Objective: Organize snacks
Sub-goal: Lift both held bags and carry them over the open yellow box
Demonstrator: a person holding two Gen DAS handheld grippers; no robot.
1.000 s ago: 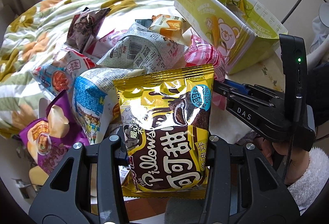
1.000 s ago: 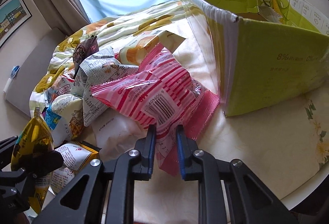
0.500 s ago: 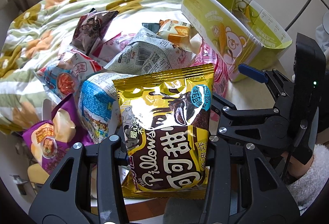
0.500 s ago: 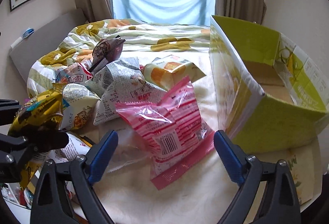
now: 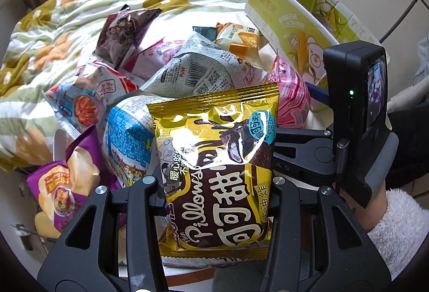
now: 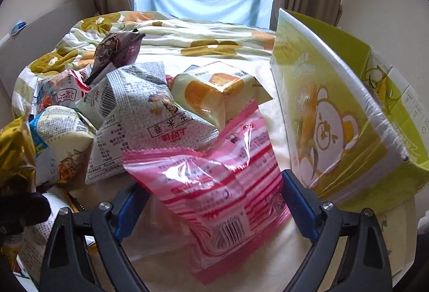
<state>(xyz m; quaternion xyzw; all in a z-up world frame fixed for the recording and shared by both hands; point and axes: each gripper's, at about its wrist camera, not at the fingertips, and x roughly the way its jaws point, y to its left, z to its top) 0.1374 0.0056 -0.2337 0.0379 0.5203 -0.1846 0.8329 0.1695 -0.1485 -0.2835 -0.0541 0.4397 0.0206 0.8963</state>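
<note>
Your right gripper (image 6: 214,201), jaws wide and empty, straddles the pink snack bag (image 6: 214,184) lying lengthwise toward you on the tabletop beside the green box (image 6: 348,109); left gripper (image 5: 214,195) clamps the gold packet (image 5: 217,166)

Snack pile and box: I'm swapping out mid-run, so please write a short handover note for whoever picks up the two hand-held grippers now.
Left hand-held gripper: shut on the gold chocolate snack bag, held upright.
Right hand-held gripper: open, its blue pads either side of the pink striped bag, not pressing it.
Green box: stands right of the pile; no snacks can be seen inside.
Newsprint bag, bread pack and dark purple bag remain piled on the table.
Left: grip the pink bag, box both, then the rest.
</note>
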